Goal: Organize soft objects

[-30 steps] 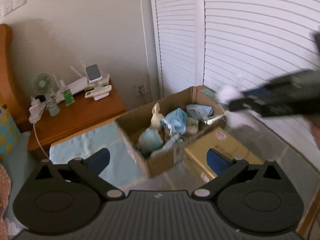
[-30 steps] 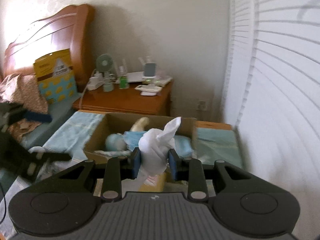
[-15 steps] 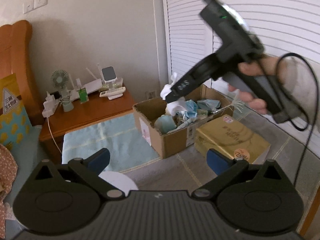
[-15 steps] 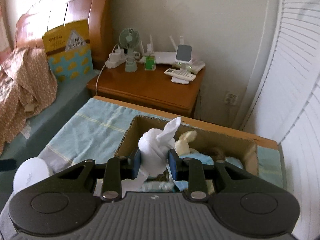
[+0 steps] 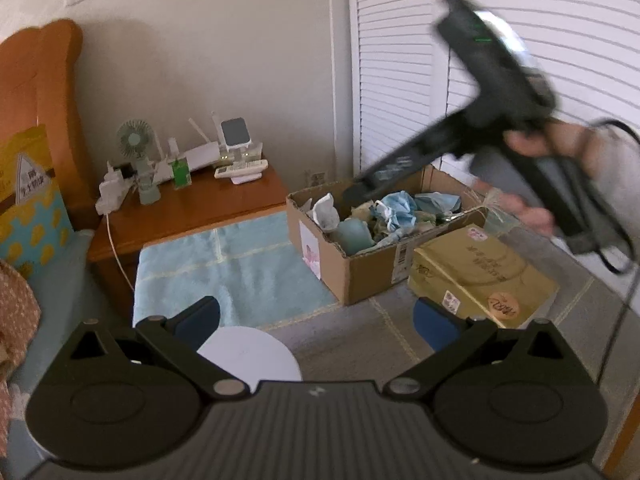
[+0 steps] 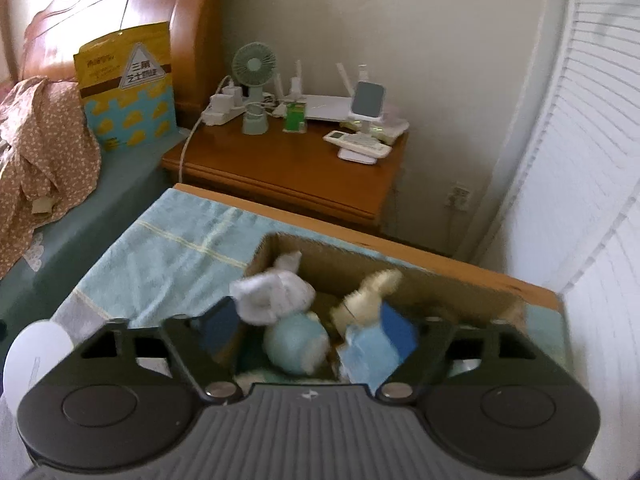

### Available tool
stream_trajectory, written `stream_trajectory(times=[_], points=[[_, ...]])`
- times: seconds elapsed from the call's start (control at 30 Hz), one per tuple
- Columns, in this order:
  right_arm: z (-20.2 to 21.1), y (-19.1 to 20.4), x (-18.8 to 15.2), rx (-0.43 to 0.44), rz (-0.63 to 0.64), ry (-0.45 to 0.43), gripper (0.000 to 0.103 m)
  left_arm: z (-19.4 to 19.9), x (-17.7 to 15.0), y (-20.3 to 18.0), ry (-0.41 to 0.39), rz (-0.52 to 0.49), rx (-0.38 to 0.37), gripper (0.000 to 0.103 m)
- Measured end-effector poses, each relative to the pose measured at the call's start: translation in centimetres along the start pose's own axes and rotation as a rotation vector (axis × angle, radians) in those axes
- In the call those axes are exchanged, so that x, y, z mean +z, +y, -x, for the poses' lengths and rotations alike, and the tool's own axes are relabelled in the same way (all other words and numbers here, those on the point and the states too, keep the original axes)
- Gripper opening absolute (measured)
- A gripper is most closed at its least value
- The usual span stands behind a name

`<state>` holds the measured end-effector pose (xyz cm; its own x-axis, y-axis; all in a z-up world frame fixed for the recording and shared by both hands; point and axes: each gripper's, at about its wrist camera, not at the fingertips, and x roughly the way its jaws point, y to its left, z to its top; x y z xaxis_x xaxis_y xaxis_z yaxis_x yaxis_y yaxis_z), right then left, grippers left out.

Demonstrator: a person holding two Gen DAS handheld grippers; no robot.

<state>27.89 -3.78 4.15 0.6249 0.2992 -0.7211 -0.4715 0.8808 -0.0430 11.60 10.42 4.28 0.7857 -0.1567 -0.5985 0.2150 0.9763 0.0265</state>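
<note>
Soft objects fill the cardboard box point(image 5: 360, 268), which stands on the floor with its near-left corner against the light blue towel point(image 5: 228, 268) and its right side touching a gold carton point(image 5: 480, 276). A second ago the right gripper point(image 6: 308, 326) was clamped on a white cloth point(image 6: 276, 294) and carried it above the box; now its fingers are spread wide and empty, and the cloth lies inside, at the box's left end near the back wall. I judge that item delivered, so this gripper is free for the next piece.

Inside the box, going down in size: a blue plush heap point(image 5: 396, 210) toward the middle, a pale teal round toy point(image 6: 296, 344) against the front wall, a cream toy point(image 6: 366, 294) beside it, and the white cloth resting on top. The far-right end of the box is hidden behind the right gripper in the left wrist view.

The left gripper point(image 5: 316, 320) hangs well short of the box, fingers parted and holding nothing, over a white round disc point(image 5: 248, 354) at the towel's near edge.
</note>
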Motion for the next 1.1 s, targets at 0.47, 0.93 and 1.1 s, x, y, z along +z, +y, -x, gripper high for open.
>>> stream_trajectory(times=[0.47, 0.93, 1.1], points=[[10.9, -1.8, -9.3, -0.22, -0.245, 0.067, 0.103, 0.4, 2.4, -2.8, 0.134, 0.145, 0.122, 0.102], [13.8, -3.0, -10.2, -0.252, -0.307, 0.037, 0.103, -0.7, 5.2, -6.1, 0.149, 0.135, 0.147, 0.102], [13.7, -3.2, -10.3, -0.255, -0.312, 0.036, 0.103, -0.9, 5.3, -6.6, 0.156, 0.124, 0.151, 0.102]])
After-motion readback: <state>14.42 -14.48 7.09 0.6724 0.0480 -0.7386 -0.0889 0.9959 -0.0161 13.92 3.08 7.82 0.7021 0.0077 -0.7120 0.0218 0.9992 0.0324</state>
